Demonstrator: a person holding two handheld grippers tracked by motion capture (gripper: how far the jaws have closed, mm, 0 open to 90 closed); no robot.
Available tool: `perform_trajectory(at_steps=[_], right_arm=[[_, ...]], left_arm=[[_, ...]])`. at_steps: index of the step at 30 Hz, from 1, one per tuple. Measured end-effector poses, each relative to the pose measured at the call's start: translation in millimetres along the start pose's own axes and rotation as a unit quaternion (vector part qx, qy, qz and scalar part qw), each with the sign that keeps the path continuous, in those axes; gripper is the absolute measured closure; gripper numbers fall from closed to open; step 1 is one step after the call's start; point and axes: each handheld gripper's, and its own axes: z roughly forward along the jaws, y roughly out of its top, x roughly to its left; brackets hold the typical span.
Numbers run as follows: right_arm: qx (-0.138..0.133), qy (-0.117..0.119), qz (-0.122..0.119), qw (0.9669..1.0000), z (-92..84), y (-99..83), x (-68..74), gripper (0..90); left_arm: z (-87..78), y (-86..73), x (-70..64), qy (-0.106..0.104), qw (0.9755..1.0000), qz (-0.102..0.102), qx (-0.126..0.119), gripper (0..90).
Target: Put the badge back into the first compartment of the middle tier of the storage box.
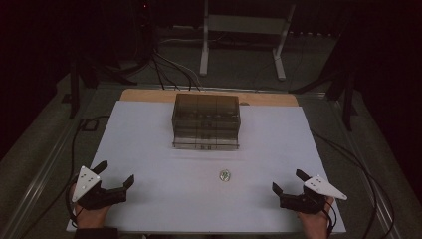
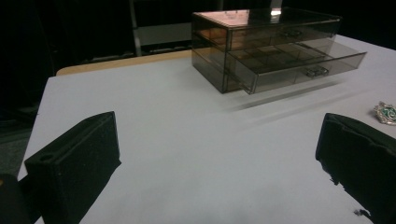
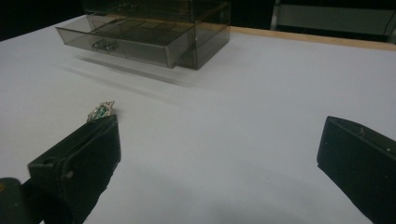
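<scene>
A smoky see-through drawer box point(image 1: 206, 122) stands at the middle back of the white mat. Its middle drawer point(image 2: 299, 65) is pulled partly out toward me, as the right gripper view also shows on the drawer point(image 3: 126, 39). A small silver-and-green brooch point(image 1: 225, 175) lies on the mat in front of the box. My left gripper point(image 1: 117, 173) rests open at the near left corner with nothing between its jaws; the brooch point(image 2: 385, 113) lies off to its right. My right gripper point(image 1: 287, 180) rests open at the near right, with the brooch point(image 3: 101, 111) just beyond its left jaw tip.
The white mat point(image 1: 149, 149) covers a wooden tabletop whose far edge point(image 1: 149, 94) shows behind the box. Cables point(image 1: 169, 69) run over the dark floor, and a white stand frame point(image 1: 244, 30) stands at the back. A dark post point(image 1: 74, 84) stands at the left.
</scene>
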Motion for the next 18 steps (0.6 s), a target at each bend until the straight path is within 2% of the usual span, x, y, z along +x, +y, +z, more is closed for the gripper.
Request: perform_trajectory(at_steps=[3,4,12,18], right_arm=[[0.0,-0.001,0.003,1.0,0.1,0.1,-0.2,0.0],[0.003,-0.001,0.013,0.9999,-0.2,0.2,-0.4,0.0],[0.003,-0.009,0.034,0.9994,-2.2,0.5,-2.5,0.0],[0.001,-0.009,0.036,0.9993,-2.6,3.4,0.6,0.0]], left_arm=[[-0.3,-0.6,0.8,0.003,1.0,-0.002,0.0,0.5],[-0.5,-0.9,1.2,0.006,1.0,-0.004,-0.002,0.5],[0.6,-0.8,2.2,0.013,0.9999,-0.005,-0.007,0.5],[2.1,-1.8,1.5,0.014,0.9999,-0.006,-0.004,0.5]])
